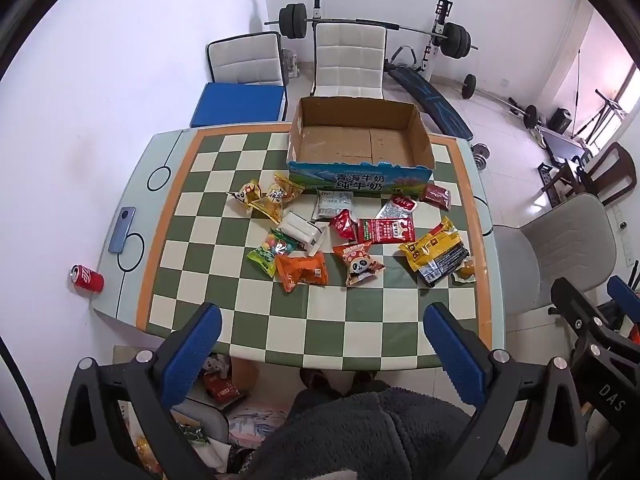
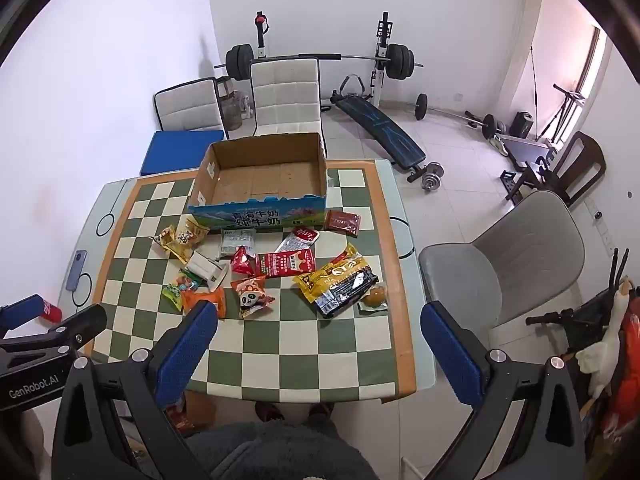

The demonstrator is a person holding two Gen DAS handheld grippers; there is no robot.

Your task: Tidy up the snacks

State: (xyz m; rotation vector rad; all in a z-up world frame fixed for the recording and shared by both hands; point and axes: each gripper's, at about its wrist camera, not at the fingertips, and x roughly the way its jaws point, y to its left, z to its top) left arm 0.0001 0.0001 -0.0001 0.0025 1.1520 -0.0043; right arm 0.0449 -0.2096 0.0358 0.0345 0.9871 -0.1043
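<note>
An empty cardboard box [image 1: 360,148] [image 2: 260,184] stands at the far side of the checkered table [image 1: 248,332] [image 2: 320,344]. Several snack packets lie in front of it: yellow ones [image 1: 266,198] [image 2: 182,240], an orange one [image 1: 302,272] [image 2: 206,300], a panda packet [image 1: 360,266] [image 2: 252,298], a red flat one [image 1: 386,231] [image 2: 286,264], a large yellow-black one [image 1: 436,250] [image 2: 338,282]. My left gripper [image 1: 322,328] is open and empty above the near table edge. My right gripper [image 2: 318,328] is open and empty, held high near the table's front.
A phone [image 1: 122,230] [image 2: 74,270] lies on the table's left edge. A red can [image 1: 87,278] sits left of the table. Chairs stand behind the table [image 1: 348,60] and a grey chair [image 2: 512,256] at its right. Gym equipment [image 2: 376,64] fills the back.
</note>
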